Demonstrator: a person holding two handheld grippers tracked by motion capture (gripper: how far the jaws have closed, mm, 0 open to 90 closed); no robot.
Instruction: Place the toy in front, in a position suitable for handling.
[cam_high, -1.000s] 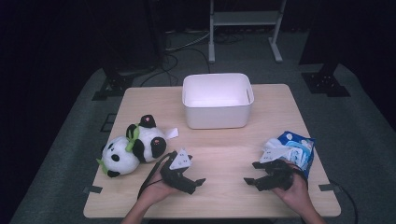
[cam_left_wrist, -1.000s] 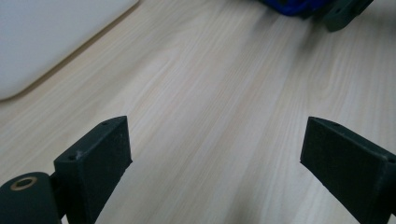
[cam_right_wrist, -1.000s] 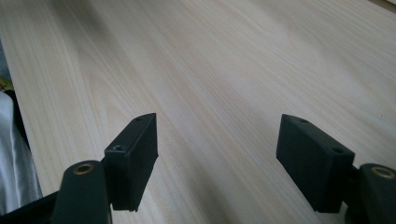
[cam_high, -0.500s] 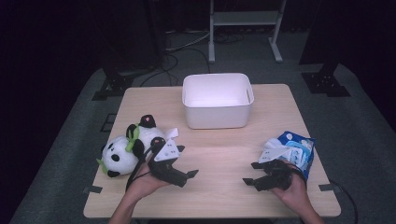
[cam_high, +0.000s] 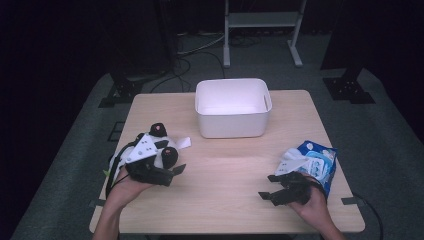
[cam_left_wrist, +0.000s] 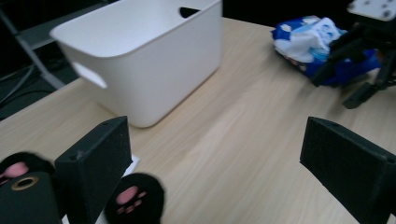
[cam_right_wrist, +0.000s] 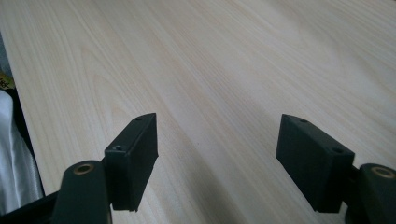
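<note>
Item 1, panda plush toy (cam_high: 162, 150): 1 counted, lying at the table's left edge, black-and-white, with pink paw pads showing. In the left gripper view we are seeing 1 black paw (cam_left_wrist: 134, 199) just beside our left-hand jaw, not between the 2 jaws. We are holding the left gripper (cam_high: 172, 172) directly over and beside the toy, its jaws spread wide with nothing between them.

Item 2, white plastic bin (cam_high: 233, 106): 1 counted, standing at the table's far middle, well apart from the toy, looking empty inside, with a cut-out handle (cam_left_wrist: 89, 74) on its end wall.

Item 3, blue wet-wipes pack (cam_high: 315, 161): 1 counted, lying at the table's right edge. We are resting the right gripper (cam_high: 267, 187) just in front of it, jaws spread apart over bare wood, gripping nothing.

Item 4, wooden table (cam_high: 225, 195): 1 counted, light-grained, bearing all 3 items above.

Progress, as we are judging it: we are only at the reach for the toy. Nothing is grasped and nothing is lying in the bin. Closing on the toy, lifting it and carrying it off are all remaining, and the pack is lying untouched.
</note>
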